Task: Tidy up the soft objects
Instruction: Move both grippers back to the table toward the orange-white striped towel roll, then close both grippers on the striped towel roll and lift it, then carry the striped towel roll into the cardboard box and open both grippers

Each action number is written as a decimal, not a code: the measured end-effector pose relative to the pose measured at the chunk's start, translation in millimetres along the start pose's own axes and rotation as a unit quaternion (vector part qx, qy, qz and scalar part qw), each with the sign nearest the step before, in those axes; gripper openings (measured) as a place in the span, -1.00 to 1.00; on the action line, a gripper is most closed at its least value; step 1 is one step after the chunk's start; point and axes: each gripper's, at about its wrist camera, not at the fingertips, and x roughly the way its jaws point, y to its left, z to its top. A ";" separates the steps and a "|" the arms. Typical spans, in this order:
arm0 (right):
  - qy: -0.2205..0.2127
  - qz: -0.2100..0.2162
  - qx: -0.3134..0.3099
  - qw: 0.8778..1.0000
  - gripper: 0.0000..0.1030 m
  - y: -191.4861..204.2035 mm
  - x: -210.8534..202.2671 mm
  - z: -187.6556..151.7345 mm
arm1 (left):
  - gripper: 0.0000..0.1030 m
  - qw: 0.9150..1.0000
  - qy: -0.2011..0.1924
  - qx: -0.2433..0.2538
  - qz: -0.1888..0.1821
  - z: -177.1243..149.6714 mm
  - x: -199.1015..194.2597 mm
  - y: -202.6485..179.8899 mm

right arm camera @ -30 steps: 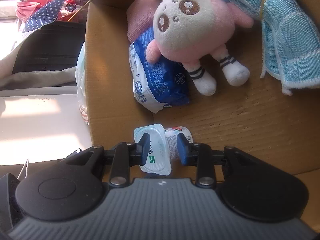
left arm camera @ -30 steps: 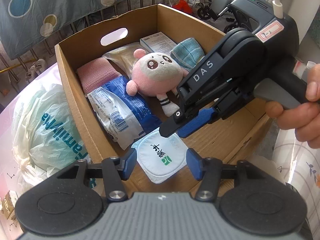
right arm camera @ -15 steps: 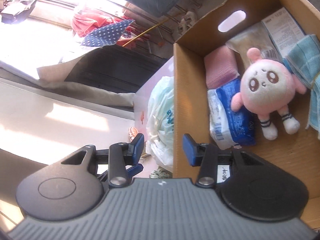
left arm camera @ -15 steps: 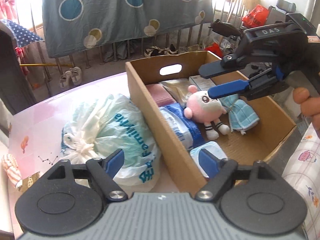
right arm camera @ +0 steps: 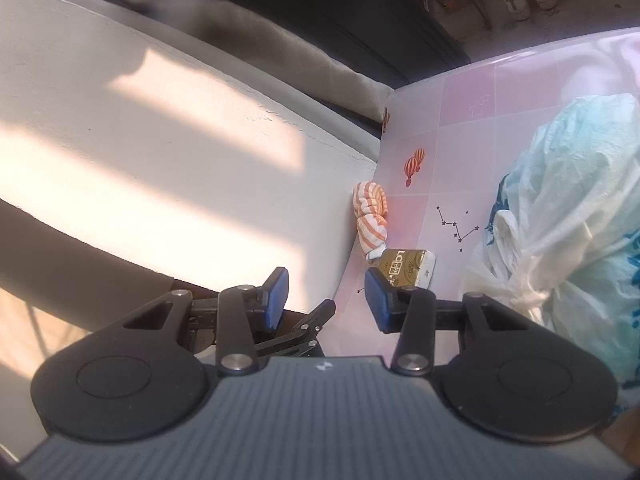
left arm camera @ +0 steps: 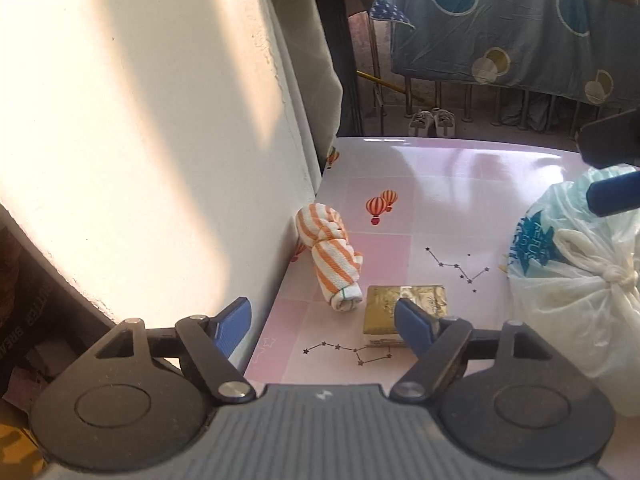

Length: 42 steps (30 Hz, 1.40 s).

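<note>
An orange-and-white striped rolled towel [left arm camera: 331,256] lies on the pink table [left arm camera: 460,184] against the wall; it also shows in the right wrist view [right arm camera: 371,216]. A gold packet [left arm camera: 404,312] lies just in front of it, also in the right wrist view [right arm camera: 408,267]. A tied white plastic bag [left arm camera: 580,280] sits at the right, large in the right wrist view [right arm camera: 568,216]. My left gripper [left arm camera: 322,328] is open and empty, just short of the towel and packet. My right gripper [right arm camera: 326,300] is open and empty above the table edge; its fingers [left arm camera: 612,196] show at the left wrist view's right edge.
A white wall [left arm camera: 160,120] stands along the table's left side. A blue patterned sheet [left arm camera: 520,20] hangs on railings beyond the far edge, with shoes [left arm camera: 432,120] on the floor below. The cardboard box is out of view.
Both grippers have swung left, away from the cardboard box, toward the table corner by the wall. The right gripper let go of the white pouch in the box and is open.
</note>
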 end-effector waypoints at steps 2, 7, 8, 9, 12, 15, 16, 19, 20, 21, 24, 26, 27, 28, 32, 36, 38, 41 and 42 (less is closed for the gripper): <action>0.029 -0.014 -0.007 0.999 -0.22 3.7 51.5 17.3 | 0.50 1.000 0.001 -0.023 0.000 1.8 19.7 11.0; 0.068 -0.041 0.000 0.997 -0.29 -11.9 147.6 44.3 | 0.38 0.997 0.028 -0.066 -0.019 6.0 61.8 16.9; 0.071 -0.042 0.004 0.997 -0.30 -16.2 159.2 47.9 | 0.33 0.997 0.036 -0.067 -0.020 6.9 69.0 15.8; 0.075 -0.044 0.009 0.996 -0.33 -21.3 172.0 49.4 | 0.28 0.997 0.044 -0.068 -0.021 7.7 76.2 14.4; 0.085 -0.046 0.022 0.995 -0.34 -35.8 201.0 55.9 | 0.16 0.994 0.068 -0.077 -0.020 8.3 95.1 12.9; 0.088 -0.049 0.026 0.995 -0.34 -45.1 222.3 58.4 | 0.13 0.993 0.080 -0.083 -0.020 10.7 106.5 13.4; 0.089 -0.049 0.028 0.994 -0.34 -47.6 227.0 58.8 | 0.12 0.993 0.081 -0.087 -0.022 11.7 108.6 14.1; 0.092 -0.048 0.035 0.994 -0.34 -54.7 236.9 56.6 | -0.03 0.991 0.086 -0.094 -0.028 12.0 111.5 13.2; 0.094 -0.046 0.039 0.994 -0.35 -57.1 239.7 55.6 | -0.11 0.991 0.088 -0.095 -0.034 12.0 112.7 12.9; 0.097 -0.041 0.044 0.993 -0.36 -60.0 240.9 52.6 | -0.23 0.991 0.089 -0.096 -0.039 12.3 113.7 10.9; 0.103 -0.032 0.059 0.992 -0.41 -65.8 244.0 48.9 | -0.35 0.991 0.089 -0.096 -0.041 8.1 110.4 6.4; 0.102 -0.027 0.069 0.992 -0.44 -68.9 243.7 49.1 | -0.38 0.991 0.085 -0.094 -0.039 6.3 107.9 4.9; 0.102 -0.024 0.075 0.992 -0.48 -70.1 243.1 49.5 | -0.41 0.991 0.083 -0.093 -0.040 5.3 107.5 4.3; 0.100 -0.024 0.078 0.992 -0.50 -70.0 242.4 50.1 | -0.42 0.992 0.081 -0.092 -0.041 4.6 105.6 3.8; 0.094 -0.030 0.075 0.992 -0.56 -62.5 233.5 49.3 | -0.47 0.991 0.078 -0.093 -0.052 6.1 95.9 7.7; 0.080 -0.023 0.075 0.994 -0.57 -49.2 212.9 45.4 | -0.47 0.992 0.060 -0.089 -0.063 14.1 77.3 11.5; 0.068 -0.014 0.071 0.995 -0.57 -39.2 195.9 41.0 | -0.47 0.993 0.046 -0.087 -0.071 14.1 56.2 14.1; 0.047 -0.008 0.072 0.996 -0.57 -25.7 166.0 31.3 | -0.47 0.993 0.030 -0.082 -0.085 15.5 25.4 13.7; 0.040 -0.008 0.071 0.997 -0.58 -21.6 154.4 27.5 | -0.47 0.992 0.021 -0.079 -0.092 16.7 14.1 11.5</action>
